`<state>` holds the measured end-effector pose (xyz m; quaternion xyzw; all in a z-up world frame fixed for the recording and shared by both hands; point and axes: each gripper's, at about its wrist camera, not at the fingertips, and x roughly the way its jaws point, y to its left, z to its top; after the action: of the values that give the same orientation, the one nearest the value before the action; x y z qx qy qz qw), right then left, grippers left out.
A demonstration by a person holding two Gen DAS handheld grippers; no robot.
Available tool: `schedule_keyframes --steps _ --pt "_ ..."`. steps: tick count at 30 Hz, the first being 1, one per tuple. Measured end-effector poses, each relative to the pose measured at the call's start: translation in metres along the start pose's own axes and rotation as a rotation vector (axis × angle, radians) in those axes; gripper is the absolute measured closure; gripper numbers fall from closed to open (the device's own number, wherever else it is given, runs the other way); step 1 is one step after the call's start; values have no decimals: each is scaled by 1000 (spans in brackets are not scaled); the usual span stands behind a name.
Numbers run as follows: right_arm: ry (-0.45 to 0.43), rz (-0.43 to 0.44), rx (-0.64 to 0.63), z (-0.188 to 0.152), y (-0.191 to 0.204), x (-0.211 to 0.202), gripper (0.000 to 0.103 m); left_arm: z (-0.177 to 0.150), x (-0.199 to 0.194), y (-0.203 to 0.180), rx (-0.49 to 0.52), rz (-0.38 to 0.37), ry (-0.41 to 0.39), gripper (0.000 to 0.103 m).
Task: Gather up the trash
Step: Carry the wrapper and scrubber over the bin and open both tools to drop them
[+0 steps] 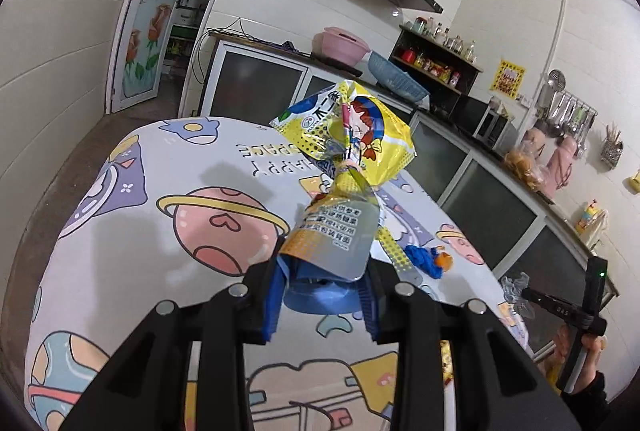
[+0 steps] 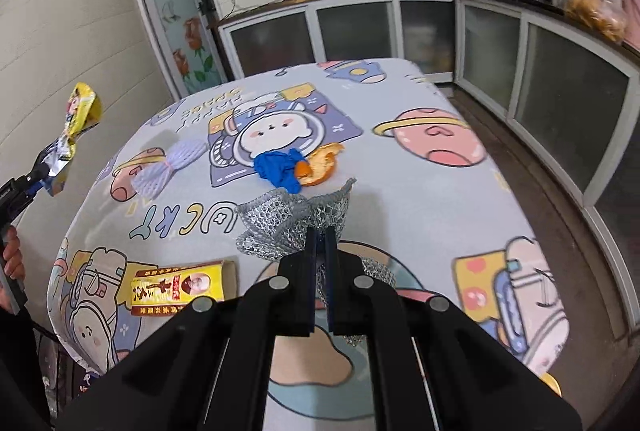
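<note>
Right gripper (image 2: 320, 251) is clamped on silver mesh wrap (image 2: 288, 219); left gripper (image 1: 320, 283) pinches the yellow snack wrapper (image 1: 344, 151), long axis pointing away, both clear of the table (image 2: 400, 215).

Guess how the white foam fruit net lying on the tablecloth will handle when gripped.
The white foam fruit net looks very light and squashy: open mesh, pinched at the middle, flared ends. Probably collapses between pads, so a shallow pinch may slip. It lies flat, so rolling seems unlikely.

Glove (image 2: 280, 167) beside peel (image 2: 322, 165) mid-table (image 2: 400, 199), box (image 2: 180, 287) nearer, left.
</note>
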<state>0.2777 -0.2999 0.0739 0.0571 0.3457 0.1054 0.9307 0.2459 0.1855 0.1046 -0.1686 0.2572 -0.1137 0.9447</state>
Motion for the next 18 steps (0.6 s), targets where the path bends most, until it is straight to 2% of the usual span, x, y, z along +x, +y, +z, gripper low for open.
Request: schedule_keyframes --steps 4,10,14,18 --pt "-24 -11 23 -7 -9 -21 100 -3 -8 -10 29 0 -1 73" --pt "-64 -33 53 -21 -23 -54 100 -11 -2 -41 74 -53 22 73" --pt "-74 -68 66 -36 -36 -74 100 -18 7 -70 114 -126 51 72" --pt "-79 -110 107 -55 -58 -91 100 -35 25 -108 166 -211 118 72"
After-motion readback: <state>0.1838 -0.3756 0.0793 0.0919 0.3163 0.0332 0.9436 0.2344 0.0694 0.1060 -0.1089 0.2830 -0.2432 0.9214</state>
